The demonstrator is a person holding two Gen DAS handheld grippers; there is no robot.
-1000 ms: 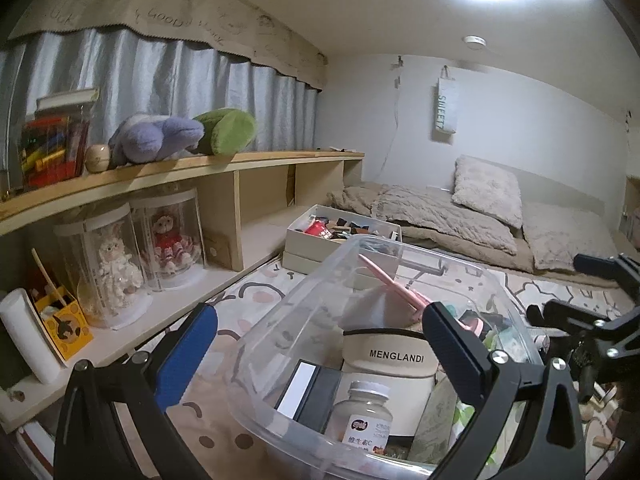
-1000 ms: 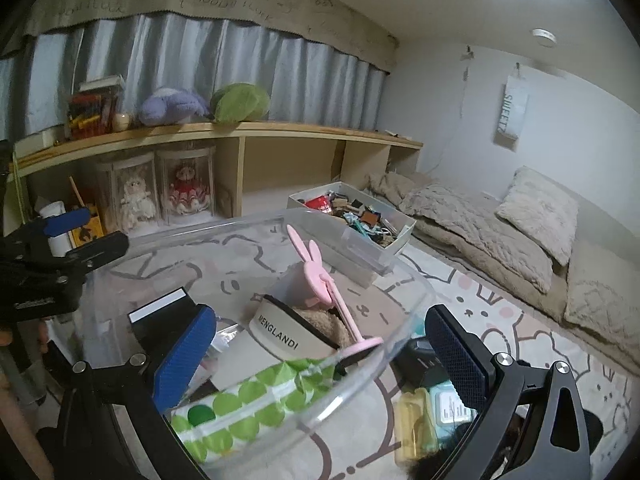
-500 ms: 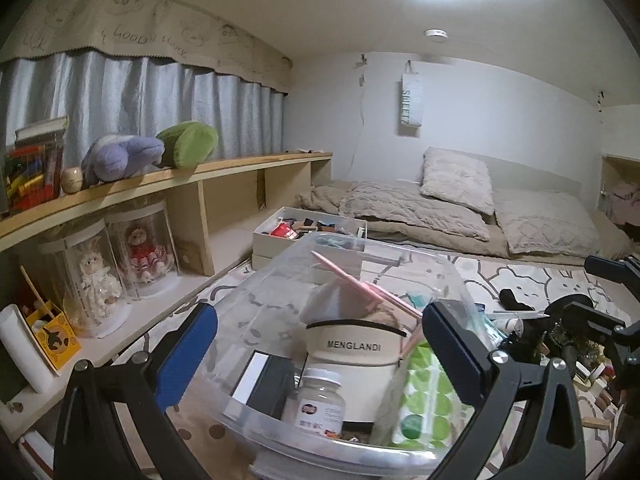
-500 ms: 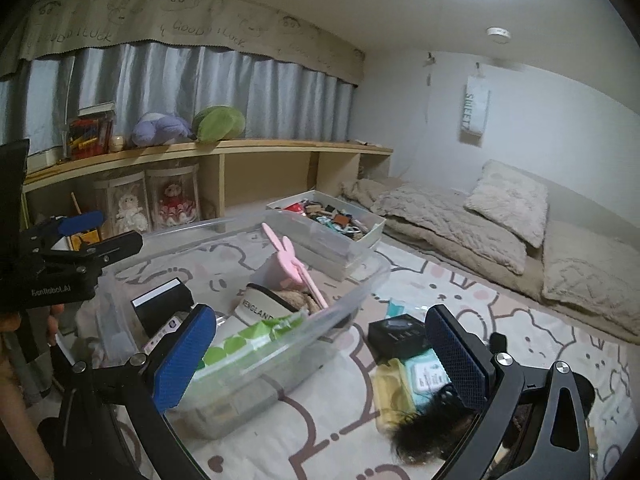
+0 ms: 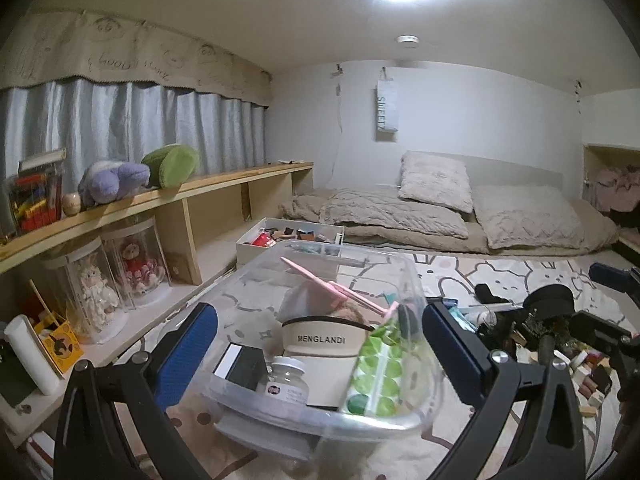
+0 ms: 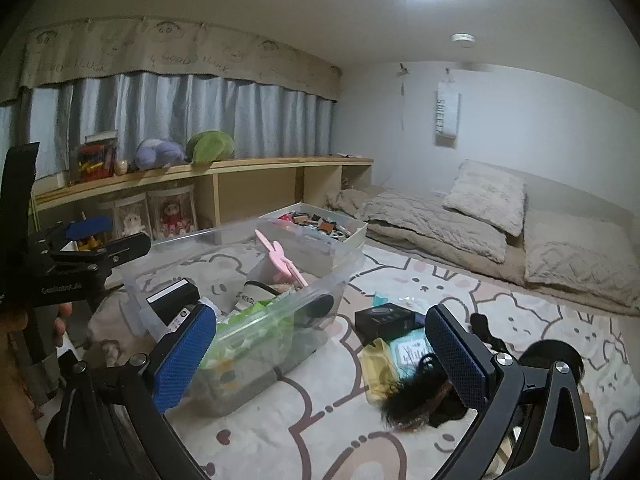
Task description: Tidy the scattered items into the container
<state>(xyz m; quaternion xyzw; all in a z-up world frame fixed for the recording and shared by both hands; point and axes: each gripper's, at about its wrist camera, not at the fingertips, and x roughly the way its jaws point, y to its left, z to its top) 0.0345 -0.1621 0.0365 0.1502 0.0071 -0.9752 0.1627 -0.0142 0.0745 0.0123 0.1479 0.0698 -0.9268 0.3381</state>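
My clear bin point(image 6: 240, 280) sits ahead-left of my right gripper point(image 6: 320, 354), partly filled; my left gripper point(image 5: 320, 354) straddles its near rim; both jaws spread, empty; black box point(image 6: 384, 317), yellow packet point(image 6: 376, 368), dark tuft point(image 6: 416, 396) remain ahead, outside

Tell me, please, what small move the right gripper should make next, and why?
Probably lower the right gripper toward the black fluffy item on the rug. Both grippers are open and empty; the clear container already holds several things, while this item lies loose nearest the right fingers.
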